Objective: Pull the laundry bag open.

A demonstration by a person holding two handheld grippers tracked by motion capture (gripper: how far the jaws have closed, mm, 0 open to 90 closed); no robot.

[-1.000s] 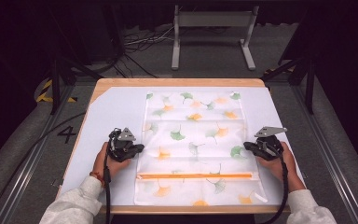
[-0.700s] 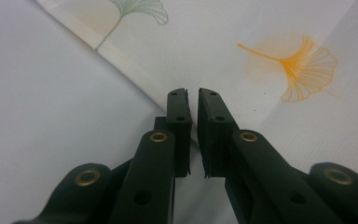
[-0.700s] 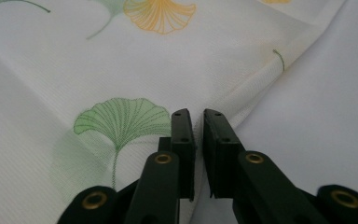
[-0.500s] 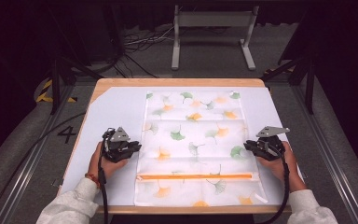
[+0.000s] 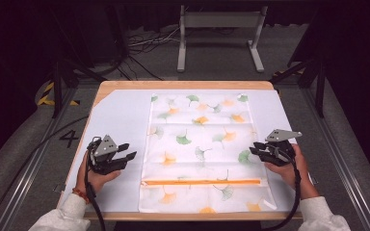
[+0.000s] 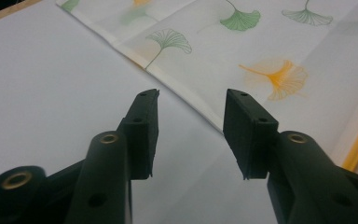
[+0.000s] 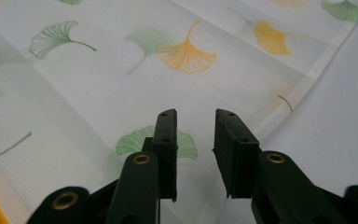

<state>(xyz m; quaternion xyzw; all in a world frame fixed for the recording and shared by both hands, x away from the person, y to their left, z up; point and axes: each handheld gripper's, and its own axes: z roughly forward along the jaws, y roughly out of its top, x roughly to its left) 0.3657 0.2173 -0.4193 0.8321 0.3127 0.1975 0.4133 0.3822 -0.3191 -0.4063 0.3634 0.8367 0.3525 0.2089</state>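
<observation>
A white cloth (image 5: 202,149) printed with green and orange ginkgo leaves lies flat on the table, with an orange stripe (image 5: 200,182) near its front edge. My left gripper (image 5: 126,151) hovers over the bare white sheet just left of the cloth's left edge (image 6: 182,91), jaws open, nothing between them. My right gripper (image 5: 254,149) sits at the cloth's right edge, jaws open a little over a green leaf (image 7: 156,140), empty. The left gripper view has my left gripper (image 6: 191,105) pointing at the cloth hem; the right gripper view has my right gripper (image 7: 195,122) above the cloth (image 7: 98,93).
A white sheet (image 5: 115,125) covers the wooden table (image 5: 183,84). A metal stand (image 5: 219,33) and cables lie on the floor beyond the table. A rail (image 5: 339,159) runs along the right side.
My left gripper has drifted left and slightly toward the front, away from the cloth's left edge. The right gripper has stayed nearly still.
</observation>
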